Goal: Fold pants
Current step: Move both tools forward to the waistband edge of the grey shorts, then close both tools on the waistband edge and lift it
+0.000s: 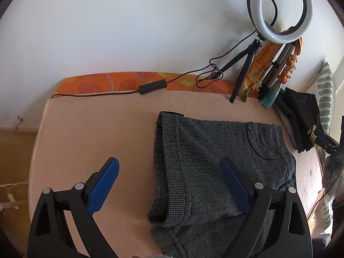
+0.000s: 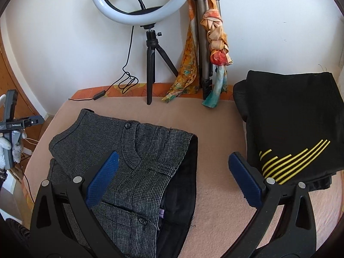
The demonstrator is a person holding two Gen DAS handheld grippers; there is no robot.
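Note:
Grey houndstooth pants [image 1: 215,161] lie folded into a compact stack on the peach blanket [image 1: 96,133]. They also show in the right wrist view [image 2: 133,161], waistband button up and dark lining open at the right edge. My left gripper [image 1: 169,167] is open and empty, hovering over the stack's left edge, its right finger above the fabric. My right gripper [image 2: 172,163] is open and empty over the stack's right edge, its left finger above the pants.
A folded black garment with yellow stripes [image 2: 294,129] lies at the right. A ring light on a tripod [image 2: 139,2], its cable [image 1: 150,86] and a scarf-draped stand [image 2: 212,43] line the back wall. The blanket's left edge drops to the floor.

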